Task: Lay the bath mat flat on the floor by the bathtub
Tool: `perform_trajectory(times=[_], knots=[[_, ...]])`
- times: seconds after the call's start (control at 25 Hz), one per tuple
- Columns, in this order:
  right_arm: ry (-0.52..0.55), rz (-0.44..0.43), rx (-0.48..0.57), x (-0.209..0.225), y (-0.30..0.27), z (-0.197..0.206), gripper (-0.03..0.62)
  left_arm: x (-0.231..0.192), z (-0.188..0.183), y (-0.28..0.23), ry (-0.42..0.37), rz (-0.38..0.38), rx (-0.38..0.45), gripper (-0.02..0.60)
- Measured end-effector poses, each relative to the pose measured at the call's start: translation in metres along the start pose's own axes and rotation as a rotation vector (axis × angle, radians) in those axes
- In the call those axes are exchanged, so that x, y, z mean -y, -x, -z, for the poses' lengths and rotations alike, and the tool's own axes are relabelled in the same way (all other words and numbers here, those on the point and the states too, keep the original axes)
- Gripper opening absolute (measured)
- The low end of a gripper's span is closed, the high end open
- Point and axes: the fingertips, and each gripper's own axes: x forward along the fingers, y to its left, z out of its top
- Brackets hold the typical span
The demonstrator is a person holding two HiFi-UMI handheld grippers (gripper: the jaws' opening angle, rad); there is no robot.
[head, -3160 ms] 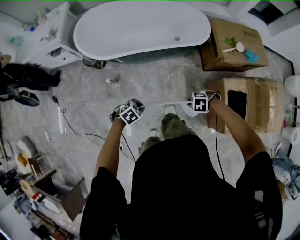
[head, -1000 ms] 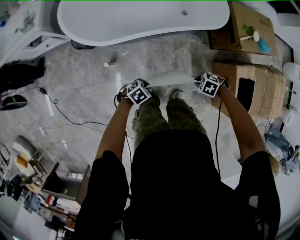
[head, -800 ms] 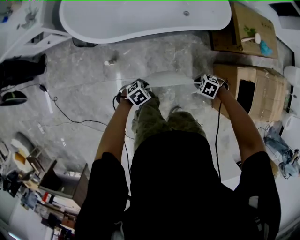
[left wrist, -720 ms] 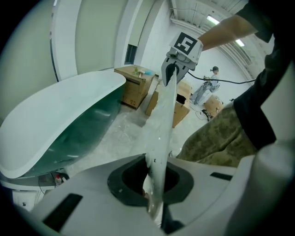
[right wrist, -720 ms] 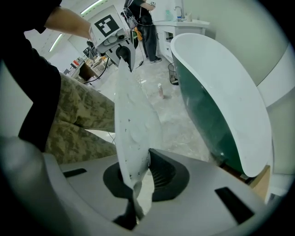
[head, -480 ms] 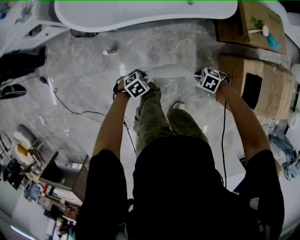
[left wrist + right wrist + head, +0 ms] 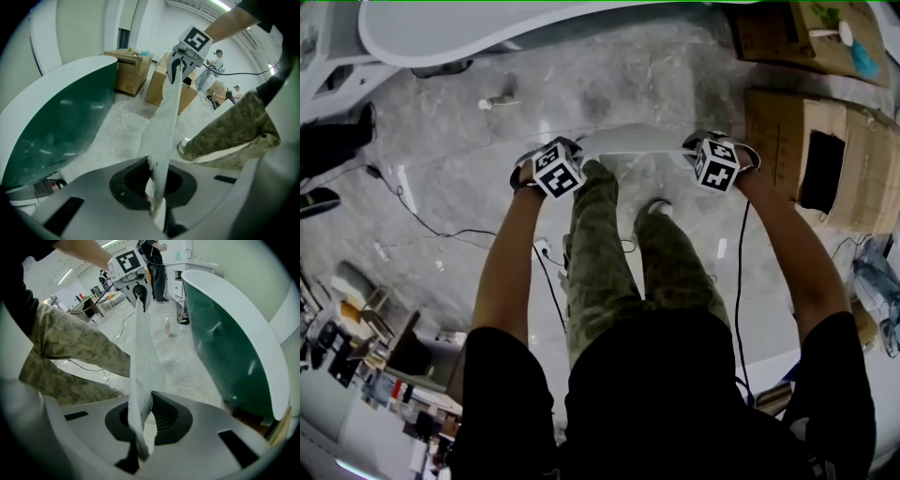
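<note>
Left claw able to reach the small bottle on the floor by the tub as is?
Probably not: the left claw is shut on the bath mat. The floor toward the bottle looks open, but the claw's occupied.

Both arms stretch forward — left tool [image 7: 157, 210] and right tool [image 7: 137, 450] point steeply down, jaws clamped.

Bathtub [image 7: 441, 33] glossy, floor [image 7: 609, 84] polished stone, bath mat [image 7: 628, 141] smooth, perhaps plastic.
</note>
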Motion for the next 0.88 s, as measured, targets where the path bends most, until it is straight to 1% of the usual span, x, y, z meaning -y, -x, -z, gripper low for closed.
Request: perform_trajectory(times=[0.16,0.4,0.52,0.64,0.72,0.88], knots=[[-0.011,0.0,0.008,0.003,-0.047,0.017,0.032,-0.001,0.011,-0.044,0.004,0.015,-0.02,0.023],[-0.027,0.003,0.002,0.03,-0.108,0.046,0.032,-0.008,0.019,-0.117,0.016,0.043,-0.03,0.023],[-0.089,0.01,0.013,0.047,-0.139,0.058,0.032,-0.015,0.022,-0.151,0.017,0.062,-0.024,0.023],[-0.151,0.008,0.037,0.055,-0.174,0.066,0.032,-0.017,0.033,-0.185,-0.002,0.1,-0.062,0.023],[-0.151,-0.007,0.033,0.049,-0.198,0.074,0.032,-0.013,0.042,-0.207,-0.006,0.13,-0.1,0.023],[-0.135,-0.011,0.017,0.052,-0.233,0.083,0.034,-0.023,0.052,-0.234,-0.011,0.123,-0.134,0.023]])
